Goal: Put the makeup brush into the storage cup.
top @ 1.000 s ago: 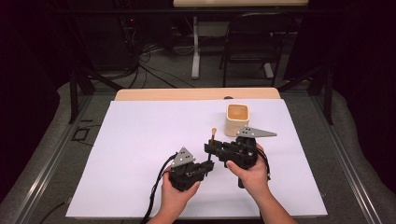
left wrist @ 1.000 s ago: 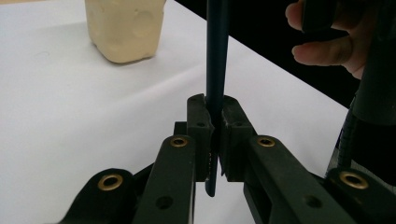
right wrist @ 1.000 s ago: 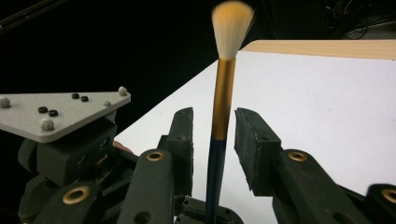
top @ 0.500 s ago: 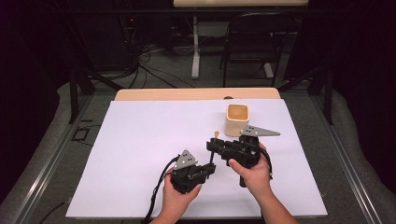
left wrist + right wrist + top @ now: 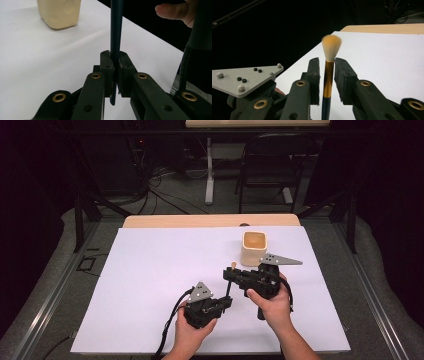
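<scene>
A dark room surrounds the desk (image 5: 150,285), smooth and white-topped. A squarish cream cup (image 5: 254,248) stands near its far edge. The left tongs (image 5: 114,65) clamp the slim dark handle of a brush (image 5: 329,72), upright between the hands; the right tongs (image 5: 327,65) flank its gold ferrule, slightly open. Closing squarely below the soft bristles before the left lets go would likely keep the handover steady.

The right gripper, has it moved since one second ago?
Yes. In the high view the right gripper has moved slightly toward the person and to the right, judged against the cream cup, which stayed in place.
</scene>
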